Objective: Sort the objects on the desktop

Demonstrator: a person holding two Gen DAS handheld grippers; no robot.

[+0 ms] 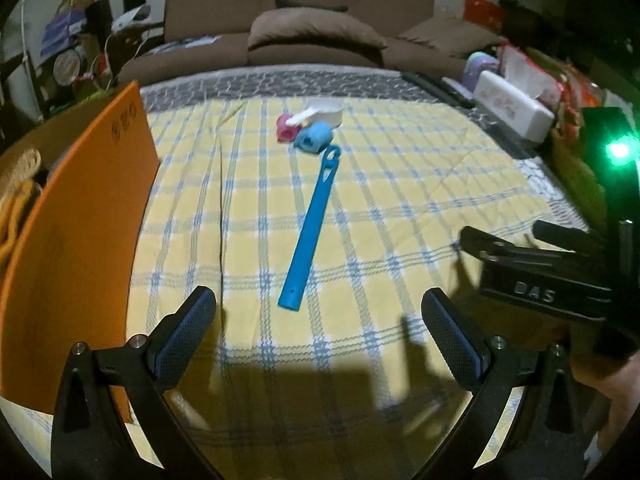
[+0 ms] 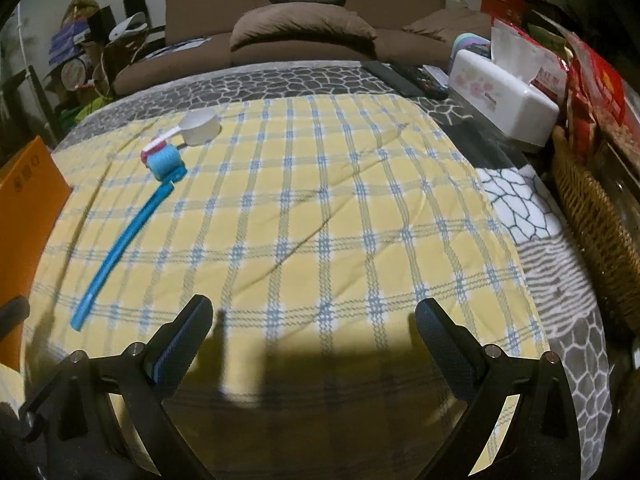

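A long blue stick [image 1: 310, 226] lies on the yellow checked cloth [image 1: 380, 208], its loop end pointing away from me. Beyond it sit a blue roller [image 1: 314, 139], a pink roller [image 1: 286, 129] and a white scoop [image 1: 326, 114], all bunched together. My left gripper [image 1: 318, 326] is open just short of the stick's near end, nothing between its fingers. In the right wrist view the same stick [image 2: 122, 250], blue roller [image 2: 166, 162] and scoop [image 2: 200, 128] lie far to the left. My right gripper [image 2: 314, 330] is open over bare cloth, holding nothing.
An orange box flap [image 1: 80, 240] stands at the left edge of the cloth. A white tissue box [image 2: 506, 98], remotes [image 2: 404, 74], snack bags [image 2: 592, 84] and a wicker basket [image 2: 600, 220] crowd the right side. A brown sofa [image 2: 304, 12] runs behind the table.
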